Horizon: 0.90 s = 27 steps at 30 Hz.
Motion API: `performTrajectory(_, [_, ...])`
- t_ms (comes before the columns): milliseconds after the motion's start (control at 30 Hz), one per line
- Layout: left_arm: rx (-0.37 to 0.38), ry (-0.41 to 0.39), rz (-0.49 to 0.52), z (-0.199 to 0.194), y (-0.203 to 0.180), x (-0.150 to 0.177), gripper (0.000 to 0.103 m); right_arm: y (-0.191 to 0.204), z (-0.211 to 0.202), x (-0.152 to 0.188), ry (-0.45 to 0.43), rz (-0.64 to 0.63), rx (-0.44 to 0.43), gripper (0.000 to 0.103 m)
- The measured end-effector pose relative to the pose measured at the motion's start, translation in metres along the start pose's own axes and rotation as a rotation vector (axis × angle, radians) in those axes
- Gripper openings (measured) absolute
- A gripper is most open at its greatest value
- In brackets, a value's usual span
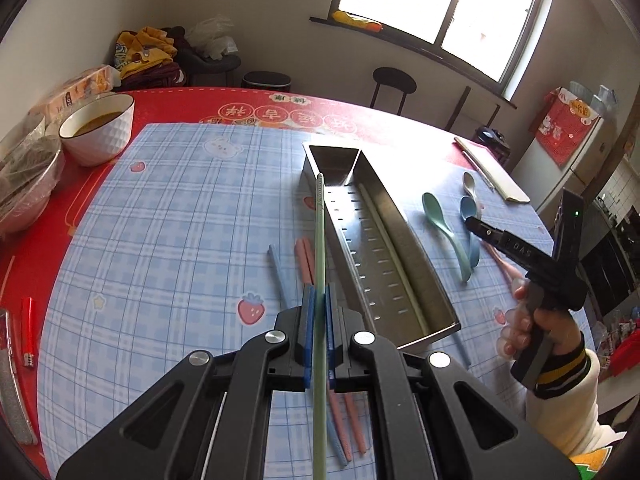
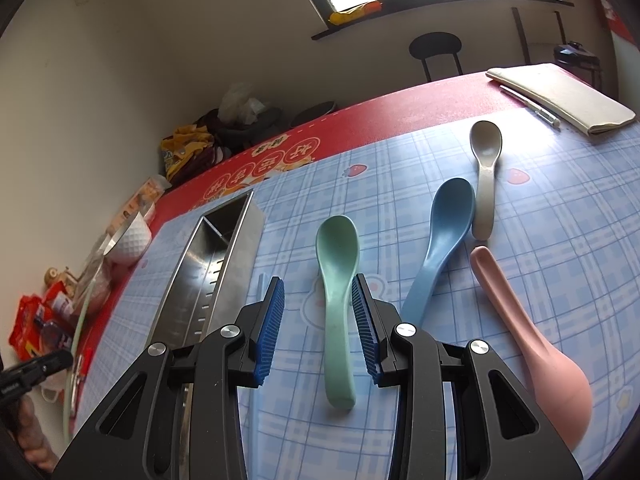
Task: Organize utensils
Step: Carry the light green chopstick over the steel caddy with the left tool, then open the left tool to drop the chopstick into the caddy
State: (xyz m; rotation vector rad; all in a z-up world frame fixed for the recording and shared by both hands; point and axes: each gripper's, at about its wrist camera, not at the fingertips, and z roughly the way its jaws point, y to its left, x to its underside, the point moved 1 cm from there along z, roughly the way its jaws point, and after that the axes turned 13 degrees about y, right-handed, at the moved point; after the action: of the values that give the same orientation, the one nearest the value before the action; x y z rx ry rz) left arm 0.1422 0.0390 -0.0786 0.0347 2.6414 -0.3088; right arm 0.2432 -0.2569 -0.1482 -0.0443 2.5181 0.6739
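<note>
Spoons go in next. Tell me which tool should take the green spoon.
Right. The right tool hangs open with its pads either side of the green spoon; the left tool is shut on a green chopstick.

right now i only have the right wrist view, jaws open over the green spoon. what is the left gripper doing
Observer: The left gripper is shut on a green chopstick, lifted clear of the mat and pointing toward the metal tray.
Operator: anything in the tray yet
Observer: Yes, one pale green chopstick lies along its long compartment; your view shows only part of the inside.
Operator: other chopsticks left on the table
Observer: A pink pair and a blue chopstick lie on the checked mat beside the tray, on the side away from the spoons. You see only the tip of a blue one.
</note>
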Motion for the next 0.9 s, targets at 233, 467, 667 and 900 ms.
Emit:
performTrajectory(233, [-0.018, 0.004, -0.007, 0.037, -0.034, -0.051, 0.005, -0.002, 0.0, -0.001, 0.0, 0.008, -0.001, 0.035])
performTrajectory(467, [-0.061, 0.091, -0.049, 0.107, -0.054, -0.09, 0.005, -0.01, 0.002, -0.001, 0.016, 0.039, -0.002, 0.035])
performTrajectory(667, [-0.124, 0.157, -0.045, 0.141, -0.055, -0.095, 0.005, -0.006, 0.003, -0.002, 0.025, 0.031, -0.008, 0.035])
performTrajectory(900, [-0.112, 0.164, -0.031, 0.133, -0.051, -0.091, 0.014, -0.006, 0.004, -0.001, 0.03, 0.027, -0.005, 0.035])
